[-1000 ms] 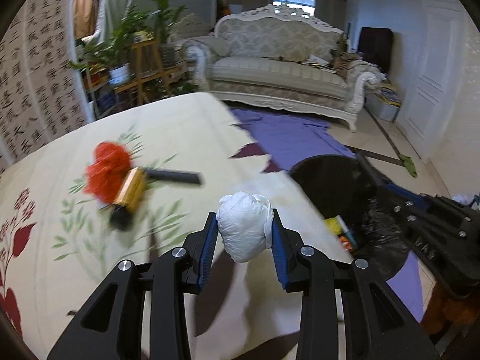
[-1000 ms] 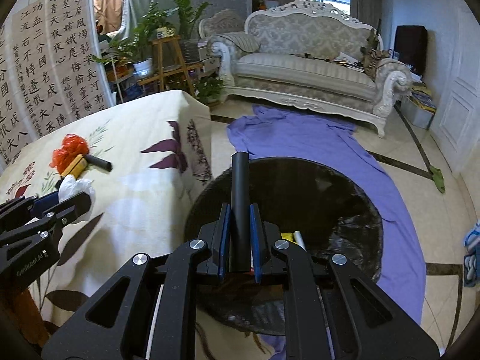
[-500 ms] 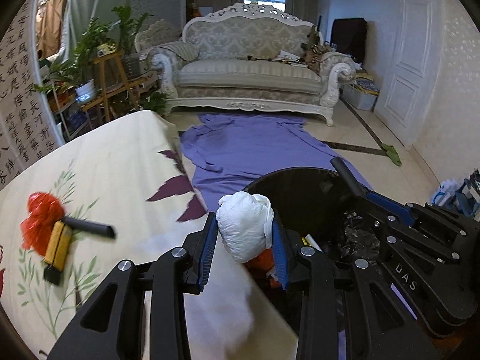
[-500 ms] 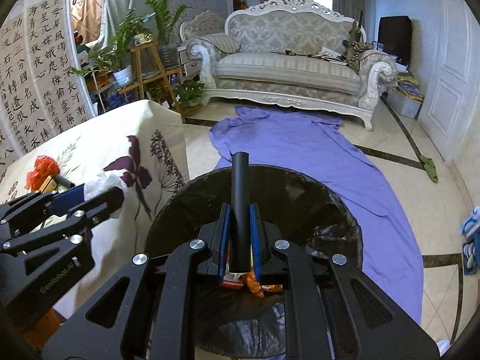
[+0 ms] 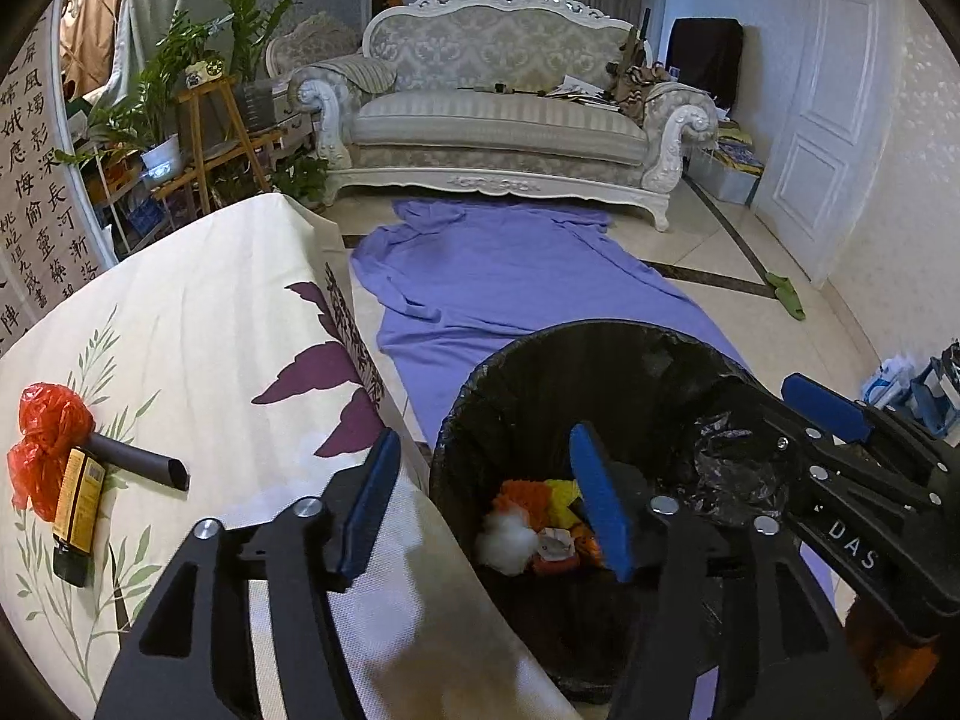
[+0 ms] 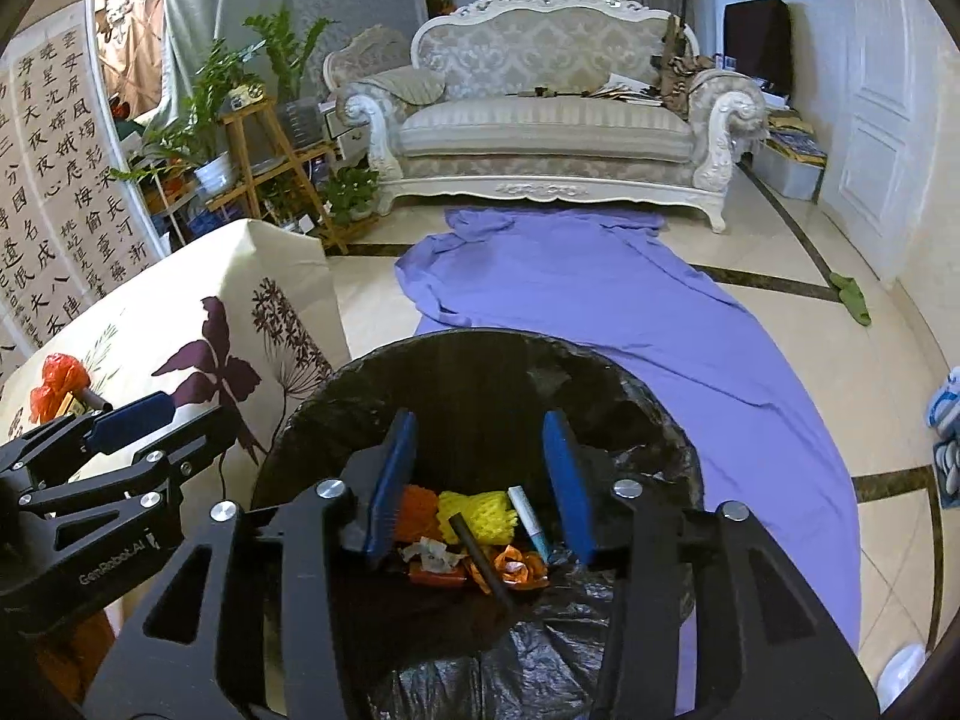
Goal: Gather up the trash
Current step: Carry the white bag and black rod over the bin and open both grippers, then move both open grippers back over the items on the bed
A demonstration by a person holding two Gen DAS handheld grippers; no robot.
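A black-lined trash bin (image 5: pixel 600 348) stands on the floor beside the table; it also shows in the right wrist view (image 6: pixel 480 360). My left gripper (image 5: pixel 486 492) is open and empty over the bin's left rim. A white wad (image 5: pixel 507 537) lies inside among orange and yellow trash. My right gripper (image 6: pixel 480 480) is open and empty above the bin. A black tube (image 6: pixel 480 561) lies inside on the trash. On the table lie a red plastic bag (image 5: pixel 45 450), a yellow-labelled bottle (image 5: pixel 78 516) and a black tube (image 5: pixel 141 462).
The table (image 5: pixel 210 312) has a cream floral cloth. A purple cloth (image 5: pixel 510 282) lies on the tiled floor toward a white sofa (image 5: pixel 510 120). Plants on wooden stands (image 5: pixel 198 108) are at the left. A white door (image 5: pixel 828 108) is at the right.
Both grippers opened over the bin. The white wad left my left gripper and the black tube left my right gripper; both now lie in the bin.
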